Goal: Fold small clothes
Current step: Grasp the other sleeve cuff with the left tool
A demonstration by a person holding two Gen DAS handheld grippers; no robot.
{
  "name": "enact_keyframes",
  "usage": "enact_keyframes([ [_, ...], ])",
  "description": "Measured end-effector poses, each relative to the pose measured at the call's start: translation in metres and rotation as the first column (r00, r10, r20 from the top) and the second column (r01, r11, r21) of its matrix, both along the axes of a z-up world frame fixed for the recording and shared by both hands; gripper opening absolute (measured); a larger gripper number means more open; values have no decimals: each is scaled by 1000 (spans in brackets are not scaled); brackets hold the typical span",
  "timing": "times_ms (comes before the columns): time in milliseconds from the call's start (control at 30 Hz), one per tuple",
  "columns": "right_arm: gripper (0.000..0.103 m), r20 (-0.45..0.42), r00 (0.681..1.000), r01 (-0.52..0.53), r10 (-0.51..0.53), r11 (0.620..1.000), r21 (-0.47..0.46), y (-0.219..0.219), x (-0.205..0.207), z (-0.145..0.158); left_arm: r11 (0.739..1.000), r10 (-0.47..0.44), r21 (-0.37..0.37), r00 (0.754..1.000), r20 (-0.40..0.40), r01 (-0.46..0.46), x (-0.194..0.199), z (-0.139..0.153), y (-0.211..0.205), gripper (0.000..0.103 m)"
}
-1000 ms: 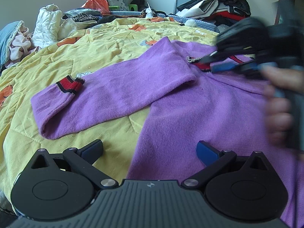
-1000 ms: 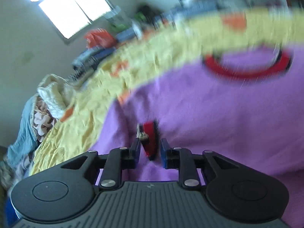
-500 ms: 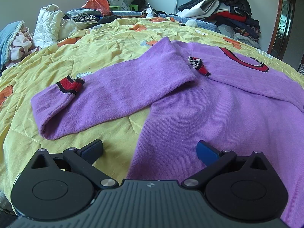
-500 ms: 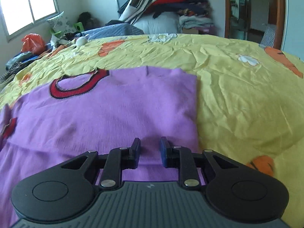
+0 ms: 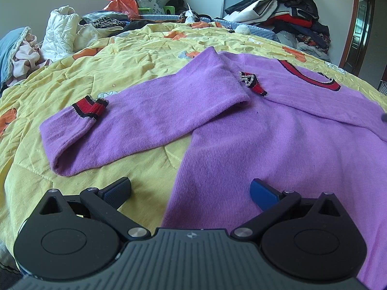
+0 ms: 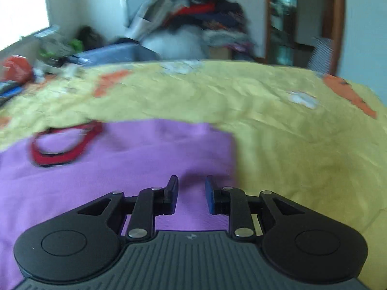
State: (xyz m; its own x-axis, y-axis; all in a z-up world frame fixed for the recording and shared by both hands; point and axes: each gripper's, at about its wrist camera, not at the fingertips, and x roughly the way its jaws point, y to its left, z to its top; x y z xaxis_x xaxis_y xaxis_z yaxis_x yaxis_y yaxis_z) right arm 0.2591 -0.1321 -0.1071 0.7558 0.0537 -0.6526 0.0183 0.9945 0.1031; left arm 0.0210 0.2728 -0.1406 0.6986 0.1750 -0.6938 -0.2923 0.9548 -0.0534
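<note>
A purple sweater [image 5: 278, 133] lies flat on the yellow bedspread [image 5: 135, 55]. Its left sleeve [image 5: 150, 118] stretches out to the left, and that sleeve's red and black cuff [image 5: 89, 107] is turned back. The other sleeve is folded across the chest, its cuff [image 5: 252, 84] lying below the red neckline [image 5: 312, 77]. My left gripper [image 5: 191, 191] hangs wide open over the sweater's lower left edge with nothing in it. In the blurred right wrist view, my right gripper [image 6: 191, 192] hovers over the sweater [image 6: 121, 169] near its folded right edge. Its fingers stand a narrow gap apart and hold nothing.
Heaps of clothes [image 5: 285, 7] sit at the far side of the bed. A white padded jacket [image 5: 60, 33] and an orange bag [image 5: 122, 2] lie at the back left. A doorway [image 6: 283, 19] is at the right. Bare bedspread [image 6: 302, 145] lies right of the sweater.
My right gripper left the cuff on the sweater's chest, swung out of the left wrist view and now sits over the sweater's right side. The left gripper has not moved.
</note>
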Motion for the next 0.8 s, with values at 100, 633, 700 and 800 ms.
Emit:
enact_keyframes([
  [100, 48, -22, 995, -96, 94, 989, -116, 41, -20, -15, 1000, 3, 1, 1000, 0, -3, 0, 0, 1, 103],
  [633, 100, -4, 922, -381, 388, 904, -193, 295, -24, -29, 998, 21, -52, 1000, -1, -21, -16, 4, 31, 103],
  [700, 100, -26, 913, -406, 406, 903, -143, 289, -29, -31, 992, 84, -93, 996, 34, -81, -25, 7, 55, 103],
  [800, 103, -28, 883, -467, 468, 874, -131, 271, -54, -32, 970, 186, -175, 979, 83, -170, -32, 15, 99, 103],
])
